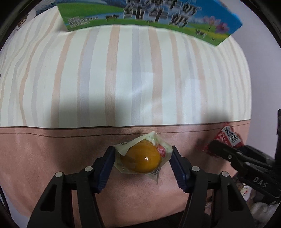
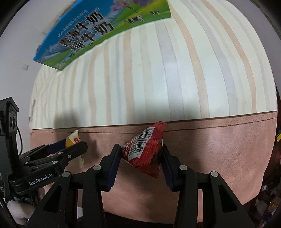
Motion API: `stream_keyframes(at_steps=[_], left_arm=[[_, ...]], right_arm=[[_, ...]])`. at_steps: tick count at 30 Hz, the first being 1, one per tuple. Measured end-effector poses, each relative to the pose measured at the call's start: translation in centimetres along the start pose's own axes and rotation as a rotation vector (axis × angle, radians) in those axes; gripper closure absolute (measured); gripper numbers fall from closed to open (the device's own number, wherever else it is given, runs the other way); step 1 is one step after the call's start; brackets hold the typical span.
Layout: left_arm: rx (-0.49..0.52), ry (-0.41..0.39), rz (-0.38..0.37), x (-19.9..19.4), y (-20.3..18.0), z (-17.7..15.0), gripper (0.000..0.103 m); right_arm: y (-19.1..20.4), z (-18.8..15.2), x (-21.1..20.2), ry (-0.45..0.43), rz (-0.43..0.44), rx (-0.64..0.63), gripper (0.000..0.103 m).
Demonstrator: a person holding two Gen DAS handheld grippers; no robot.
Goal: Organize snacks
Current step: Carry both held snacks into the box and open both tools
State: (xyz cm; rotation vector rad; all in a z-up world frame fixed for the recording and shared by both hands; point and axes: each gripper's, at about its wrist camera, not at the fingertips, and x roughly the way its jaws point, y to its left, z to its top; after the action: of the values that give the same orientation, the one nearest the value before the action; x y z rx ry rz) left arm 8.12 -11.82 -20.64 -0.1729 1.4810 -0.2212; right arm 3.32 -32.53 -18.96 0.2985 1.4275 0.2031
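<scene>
My left gripper (image 1: 142, 155) is shut on a clear packet with an orange-yellow round snack (image 1: 142, 157), held just above the pink band of the bedsheet. My right gripper (image 2: 141, 152) is shut on a red snack packet (image 2: 143, 150) with a white barcode label. The red packet (image 1: 228, 136) and the right gripper also show at the right of the left wrist view. The yellow packet (image 2: 72, 139) and the left gripper show at the left of the right wrist view. A blue and green milk carton box (image 1: 149, 15) stands at the far end of the bed.
The striped cream, pink and grey bedsheet (image 1: 123, 70) covers the surface, with a pink band (image 2: 219, 149) near me. The milk box (image 2: 98, 31) is far left in the right wrist view. A white wall (image 2: 14, 52) lies beyond the bed edge.
</scene>
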Motion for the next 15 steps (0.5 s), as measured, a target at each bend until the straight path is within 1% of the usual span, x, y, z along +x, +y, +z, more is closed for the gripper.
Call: stream_keyframes(at_steps=[2,8,12,15], left_arm=[[0.001,-0.012,-0.022,-1.2,-0.2,0.2,0.044],[-0.004,-0.092,-0.088,-6.0,-0.6,1.4,0.044],[0.012,-0.154,-0.128,-10.0,-0.7,2.9,0.044],[0.033,-0.204,-0.155,-13.1,-1.5,5.8,0.044]], right_arm=[[0.1,0.0,-1.1,-0.016,0.014,-0.009,0.056],[1.5,0.9,-5.4,-0.086,0.070,-0.033,0.056],[3.2,3.0,-8.7,-0.142,0.107,-0.067,0.056],[4.4,5.2,-11.0,-0.183,0.134,-0.088,0.056]])
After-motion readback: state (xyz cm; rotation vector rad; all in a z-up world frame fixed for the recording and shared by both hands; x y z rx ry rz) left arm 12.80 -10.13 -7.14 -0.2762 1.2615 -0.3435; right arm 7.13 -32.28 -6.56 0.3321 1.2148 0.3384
